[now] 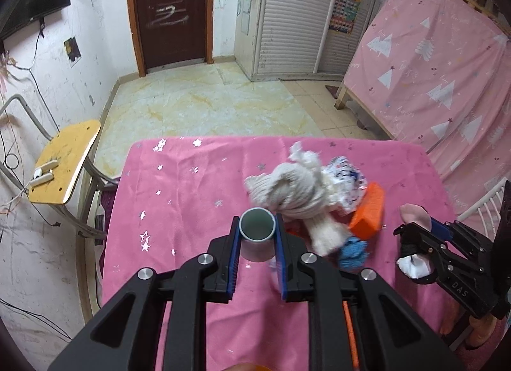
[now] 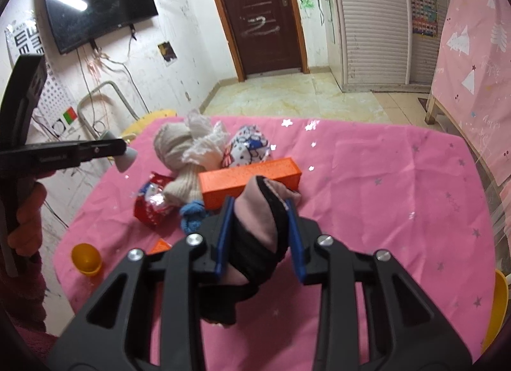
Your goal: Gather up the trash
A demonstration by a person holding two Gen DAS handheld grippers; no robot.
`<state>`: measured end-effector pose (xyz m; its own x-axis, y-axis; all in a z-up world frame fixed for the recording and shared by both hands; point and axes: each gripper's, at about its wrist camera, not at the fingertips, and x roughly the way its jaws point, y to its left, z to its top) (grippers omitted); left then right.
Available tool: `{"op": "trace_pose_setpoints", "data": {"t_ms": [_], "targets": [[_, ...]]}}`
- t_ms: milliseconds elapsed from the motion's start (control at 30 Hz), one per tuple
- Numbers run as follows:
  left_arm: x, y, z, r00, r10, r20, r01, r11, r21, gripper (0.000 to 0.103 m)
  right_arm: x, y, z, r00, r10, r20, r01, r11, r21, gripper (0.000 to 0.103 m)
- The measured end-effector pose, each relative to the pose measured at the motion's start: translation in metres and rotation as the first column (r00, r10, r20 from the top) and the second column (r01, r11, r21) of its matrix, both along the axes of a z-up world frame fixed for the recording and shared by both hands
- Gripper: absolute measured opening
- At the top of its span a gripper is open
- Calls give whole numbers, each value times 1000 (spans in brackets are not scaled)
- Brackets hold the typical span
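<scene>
Cup (image 1: 257,233) upright in your left gripper (image 1: 257,227), clamped — right gripper (image 2: 260,211) pinches a pink-black cloth (image 2: 255,230); orange cup (image 2: 85,258) shows only rightward.

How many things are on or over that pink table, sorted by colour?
Grey: 1, the cup in the left gripper
Pink-and-black: 1, the cloth in the right gripper
Cream: 1, knitted bundle
White printed: 1, wrapper
Orange: 1, box
Blue: 1, knit piece
Red: 1, foil wrapper
Yellow: 1, cup
Total: 8
</scene>
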<state>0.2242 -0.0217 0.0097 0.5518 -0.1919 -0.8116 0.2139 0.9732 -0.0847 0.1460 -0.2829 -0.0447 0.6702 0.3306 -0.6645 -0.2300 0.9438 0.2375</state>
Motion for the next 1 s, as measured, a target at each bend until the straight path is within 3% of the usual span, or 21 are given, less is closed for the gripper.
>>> {"op": "trace_pose_setpoints", "data": {"t_ms": [267,667,800,867,1000], "targets": [[-27,-49,30,996,-78,48,79,997,-8,12,-20,-45,9,999,-38,32,35,995,90,30],[-63,-154,50,964,-252,87,252,968,13,12,-65,-133,10,971,-222,89,211,971,115,30],[-70,-175,43,957,-271,101,265,961,75,12,-79,-162,7,958,-273,90,261,957,127,30],[-69,-180,31,957,-286,55,278,952,126,14,-85,-174,5,952,-293,90,280,951,129,30],[-54,-169,-1,976,-210,-47,215,963,163,48,-87,-191,-4,946,-316,77,303,942,147,31]]}}
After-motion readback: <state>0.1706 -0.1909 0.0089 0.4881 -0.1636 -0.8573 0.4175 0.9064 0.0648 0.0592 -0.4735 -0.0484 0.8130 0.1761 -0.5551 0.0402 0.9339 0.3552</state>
